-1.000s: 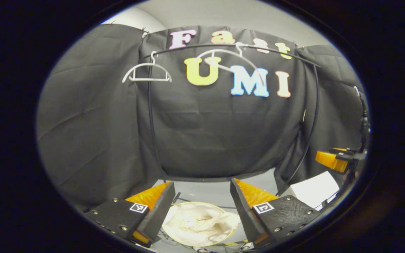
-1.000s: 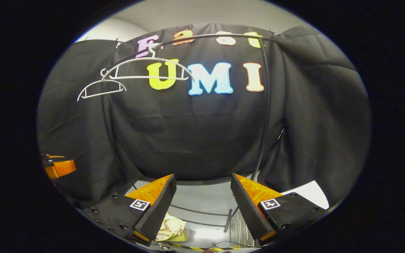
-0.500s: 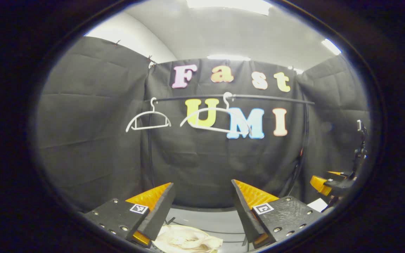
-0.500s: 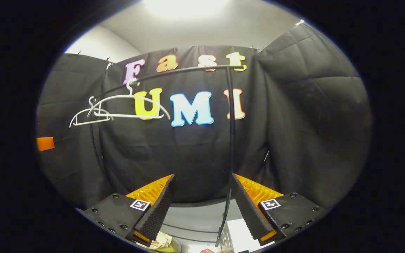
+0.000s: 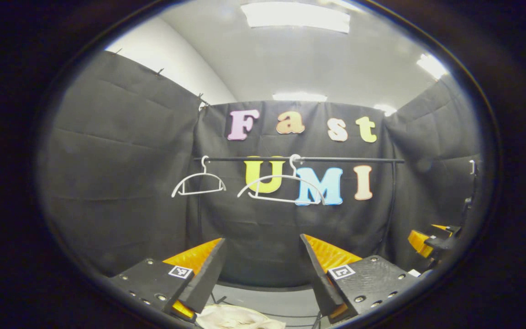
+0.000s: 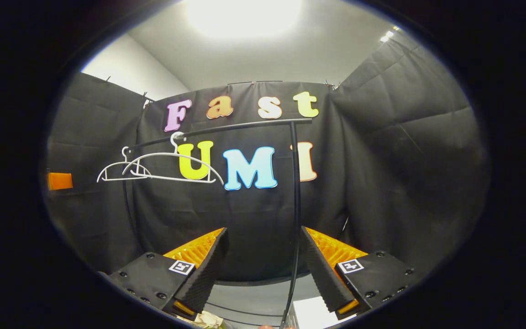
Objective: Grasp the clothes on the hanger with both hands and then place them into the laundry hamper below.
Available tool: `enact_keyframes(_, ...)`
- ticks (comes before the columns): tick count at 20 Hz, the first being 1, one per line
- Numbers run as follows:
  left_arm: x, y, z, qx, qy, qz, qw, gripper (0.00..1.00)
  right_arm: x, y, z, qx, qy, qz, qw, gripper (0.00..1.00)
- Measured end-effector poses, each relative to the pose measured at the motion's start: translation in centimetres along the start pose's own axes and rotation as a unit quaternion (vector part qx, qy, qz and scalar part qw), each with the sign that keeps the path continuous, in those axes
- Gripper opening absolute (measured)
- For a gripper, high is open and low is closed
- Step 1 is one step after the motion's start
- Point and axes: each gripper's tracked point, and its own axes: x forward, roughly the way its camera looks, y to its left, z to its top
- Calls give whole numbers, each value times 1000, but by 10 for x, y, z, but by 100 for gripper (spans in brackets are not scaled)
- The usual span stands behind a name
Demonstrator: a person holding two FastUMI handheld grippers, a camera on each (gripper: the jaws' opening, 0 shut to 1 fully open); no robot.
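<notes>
Item, left gripper [image 5: 261, 256]: jaws apart, empty, raised level with us facing the rail [image 5: 336, 160].

Item, right gripper [image 6: 263, 251]: likewise apart, empty.

Item, clothes [image 5: 240, 317]: cream heap at 6 o'clock, low between the left fingers, presumably already in the hamper (rim hidden).

Item, two hangers [image 5: 198, 185] [image 5: 281, 188]: bare, at 11 and 12 o'clock.

Item, rack upright [image 6: 296, 219]: crosses our right gripper's front.

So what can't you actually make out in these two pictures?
- Cream clothes, left gripper view: cut off by the bottom edge; the hamper's shape can't be judged.
- Clothes, right gripper view: a sliver beside the right gripper's fingers.
- Farther hanger, right gripper view: partly overlapped by the nearer hanger.
- The other gripper, left gripper view: at the rim, too small to judge.
</notes>
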Motion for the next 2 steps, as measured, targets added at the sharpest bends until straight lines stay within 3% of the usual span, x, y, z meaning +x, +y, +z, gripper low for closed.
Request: enact_keyframes(2, -8, 2, -1, -4, -3, -2, 1000, 88, -1, -1, -10, -2, 14, 1, 1000, 93)
